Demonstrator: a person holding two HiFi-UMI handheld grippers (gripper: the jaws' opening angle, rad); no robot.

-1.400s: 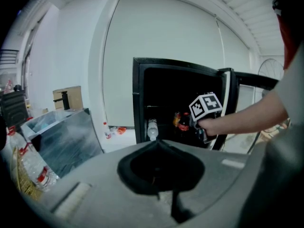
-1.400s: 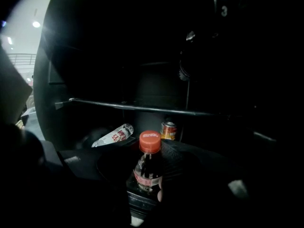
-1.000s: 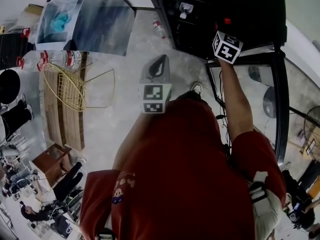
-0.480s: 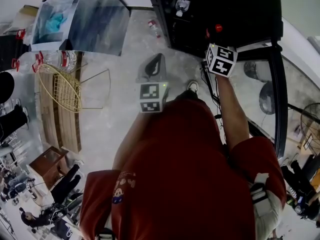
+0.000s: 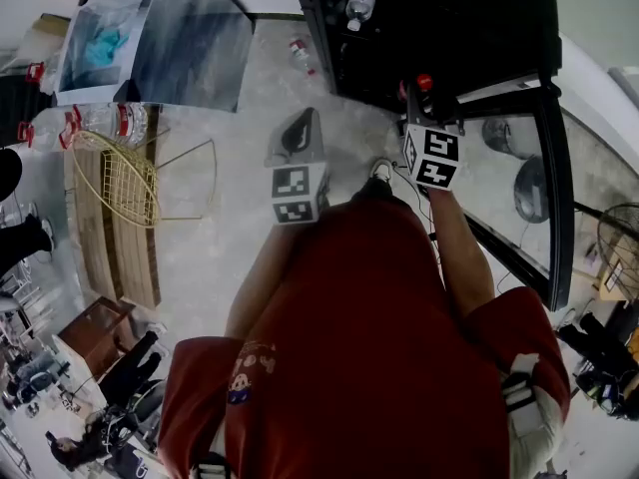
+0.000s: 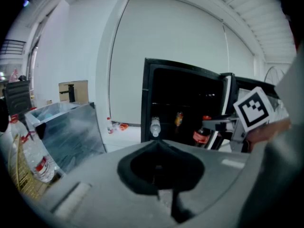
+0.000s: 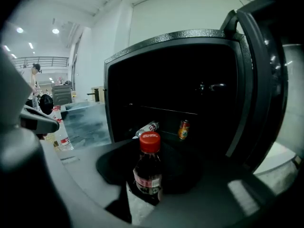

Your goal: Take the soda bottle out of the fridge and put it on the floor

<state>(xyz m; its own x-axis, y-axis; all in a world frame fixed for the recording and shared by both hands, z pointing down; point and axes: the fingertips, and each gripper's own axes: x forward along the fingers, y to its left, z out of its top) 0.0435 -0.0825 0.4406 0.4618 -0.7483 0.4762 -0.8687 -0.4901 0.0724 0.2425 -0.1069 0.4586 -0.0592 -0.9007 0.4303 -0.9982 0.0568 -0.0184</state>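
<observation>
The right gripper [image 7: 145, 196] has its jaws clamped on the soda bottle [image 7: 148, 167], dark and red-capped, upright just outside the open black fridge [image 7: 190, 56]. A can [image 7: 184, 129] and a lying bottle [image 7: 146, 128] rest on a shelf inside. The left gripper [image 6: 164, 196] hangs alongside, jaws seemingly together and empty.

Wide bare patch of pale concrete floor [image 5: 215, 247] in front of the black fridge cabinet [image 5: 469, 18]. Bounded on the left by a gold wire chair [image 5: 120, 178] and a grey metal-sided box [image 5: 190, 48], on the right by the swung-out glass fridge door [image 5: 552, 198]. Small red-and-white bottle [image 5: 299, 50] on the floor near the fridge corner.
</observation>
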